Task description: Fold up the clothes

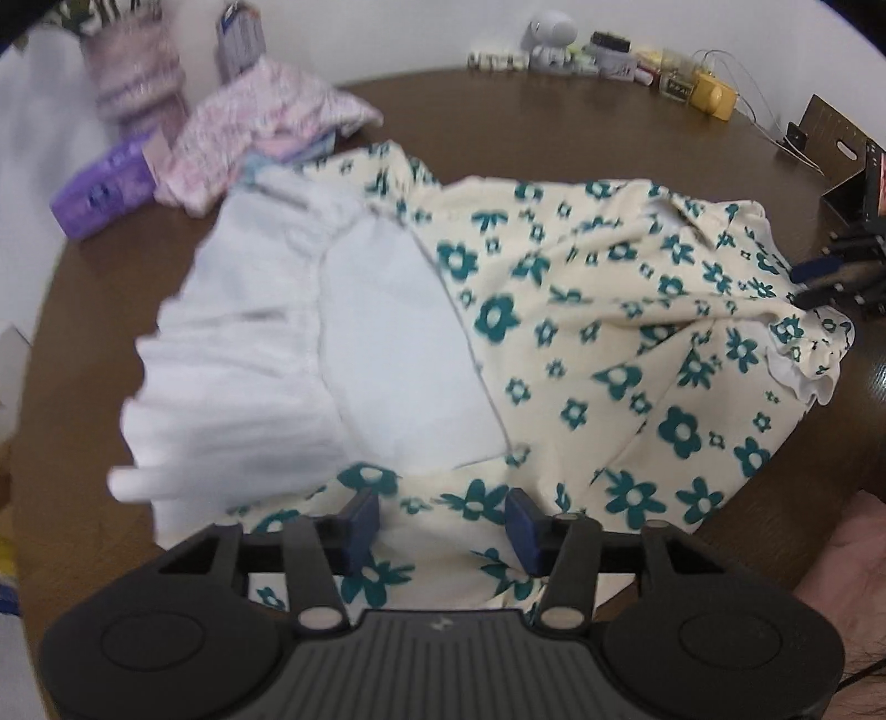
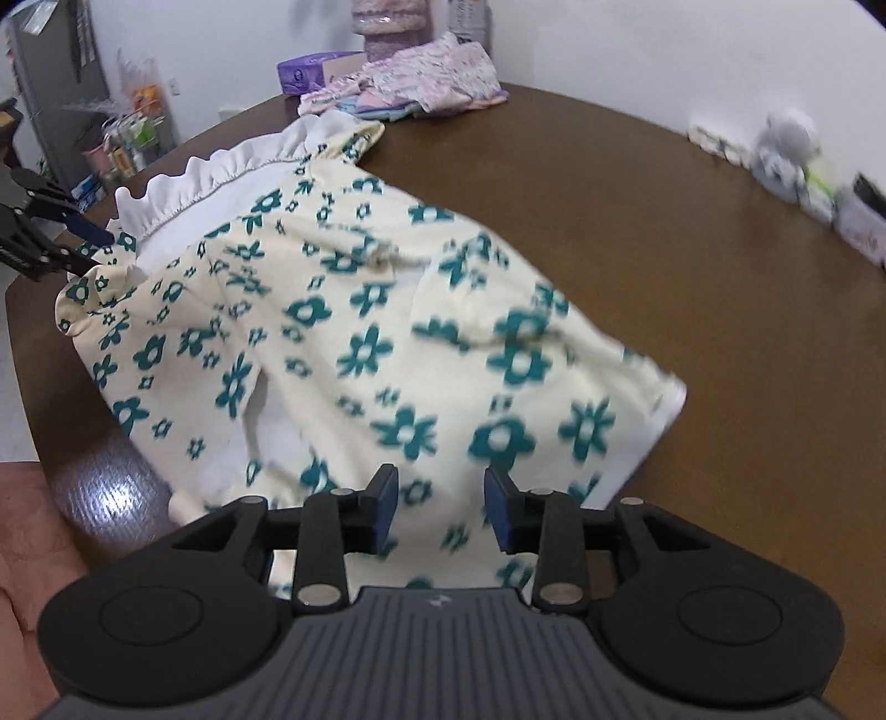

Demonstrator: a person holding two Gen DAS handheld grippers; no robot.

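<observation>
A cream garment with teal flowers (image 1: pixel 609 343) lies spread on the brown table (image 1: pixel 526 127), part of it turned back to show its white lining and white ruffled hem (image 1: pixel 238 343). My left gripper (image 1: pixel 443 523) hovers over the near edge of the cloth, its blue pads apart and open, pinching nothing. In the right wrist view the same garment (image 2: pixel 376 343) fills the middle, and my right gripper (image 2: pixel 440 507) stands open above its near edge. Each gripper also shows at the other view's edge, next to a ruffled corner of the garment.
A pile of pink and lilac clothes (image 1: pixel 266 133) and a purple box (image 1: pixel 102 191) sit at the table's far left. Small bottles, a white toy figure (image 1: pixel 551 39) and a yellow object line the far edge. A brown stand (image 1: pixel 841 166) is at the right. A hand (image 1: pixel 853 554) shows low right.
</observation>
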